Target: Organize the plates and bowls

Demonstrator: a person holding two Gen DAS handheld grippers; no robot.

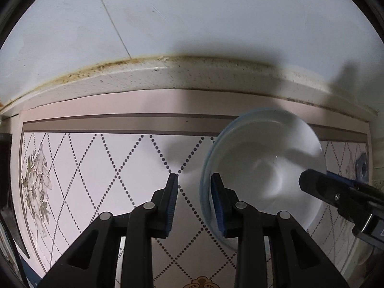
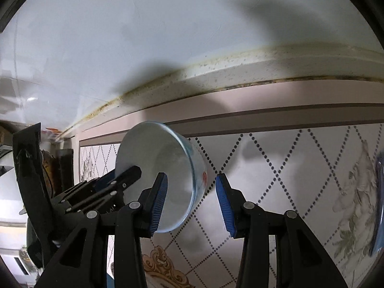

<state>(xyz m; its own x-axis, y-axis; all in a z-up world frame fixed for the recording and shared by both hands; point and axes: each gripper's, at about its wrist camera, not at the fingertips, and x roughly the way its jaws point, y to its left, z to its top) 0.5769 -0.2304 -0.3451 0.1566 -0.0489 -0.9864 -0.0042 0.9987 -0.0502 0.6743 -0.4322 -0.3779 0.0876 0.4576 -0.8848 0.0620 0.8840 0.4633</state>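
— What is the desk (image 1: pixel 168 76) made of?
— Pale speckled stone is seen along its raised back edge, where a dark, stained seam is met at the wall.
— And what is laid on it?
— It is covered by a mat (image 1: pixel 108 168) printed with dotted diamonds, a brown border, grey flowers (image 1: pixel 36 175) and a gold ornament (image 2: pixel 163 264). A glass bowl (image 1: pixel 264 163) is tipped on its side over the mat; whether it is borne there cannot be told.

Table's got a patterned mat (image 1: pixel 96 168) on it, pinkish border, dotted diamond lines and a grey flower print near the edge. Behind it runs a speckled stone ledge (image 1: pixel 168 76) with grimy brown gunk along the seam where it meets the white wall (image 1: pixel 192 12).
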